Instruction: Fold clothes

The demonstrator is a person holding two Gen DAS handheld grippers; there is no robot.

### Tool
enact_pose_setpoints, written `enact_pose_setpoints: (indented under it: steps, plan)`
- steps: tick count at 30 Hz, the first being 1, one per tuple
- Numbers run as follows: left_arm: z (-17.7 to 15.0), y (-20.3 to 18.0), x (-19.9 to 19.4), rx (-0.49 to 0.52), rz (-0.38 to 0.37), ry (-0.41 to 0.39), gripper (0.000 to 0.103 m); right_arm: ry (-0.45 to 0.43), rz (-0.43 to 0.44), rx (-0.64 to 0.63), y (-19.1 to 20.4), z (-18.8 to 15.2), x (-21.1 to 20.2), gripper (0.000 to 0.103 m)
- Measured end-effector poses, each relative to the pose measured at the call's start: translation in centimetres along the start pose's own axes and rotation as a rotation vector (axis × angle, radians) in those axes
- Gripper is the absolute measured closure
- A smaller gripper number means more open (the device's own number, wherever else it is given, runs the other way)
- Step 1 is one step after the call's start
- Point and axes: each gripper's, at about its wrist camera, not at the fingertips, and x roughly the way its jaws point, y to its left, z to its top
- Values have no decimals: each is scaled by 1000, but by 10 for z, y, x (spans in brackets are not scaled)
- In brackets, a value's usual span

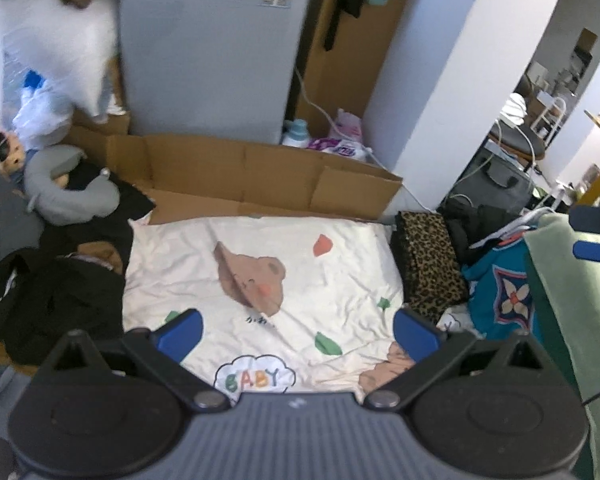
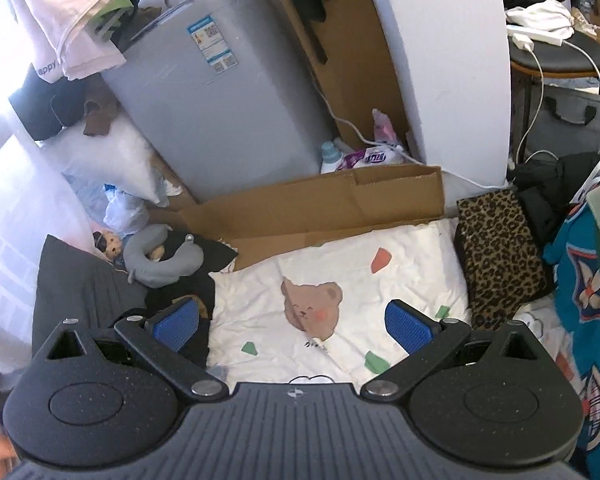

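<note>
1. The left gripper [image 1: 298, 334] hangs with its blue fingers [image 1: 180, 334] spread wide and nothing between them; below and ahead of them lies a cream bear-print sheet [image 1: 260, 264].
2. The right gripper [image 2: 292, 326] is likewise wide apart and holds nothing, above the same sheet [image 2: 340, 272].
3. Beyond the left fingers' right side sits a folded leopard-print garment [image 1: 430, 258], touching the sheet's edge; further right lies a teal patterned garment [image 1: 500, 296].
4. Left of the fingers, black clothes [image 1: 60, 292] are heaped against the sheet, with a grey neck pillow [image 1: 70, 196] behind.
5. Flattened cardboard [image 1: 240, 178] borders the sheet's far edge, before a grey appliance [image 1: 212, 48].
</note>
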Motion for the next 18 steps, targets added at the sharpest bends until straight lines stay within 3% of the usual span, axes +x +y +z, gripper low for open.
enact_pose_setpoints:
  steps: [10,18]
  plan:
    - [-32,11,-7,-58,110,-16,1,-55,-74,-74,35,-40,-4,1]
    - [-54,14,0,-131,138,-15,1,-86,-91,-72,19,-66,-2,1]
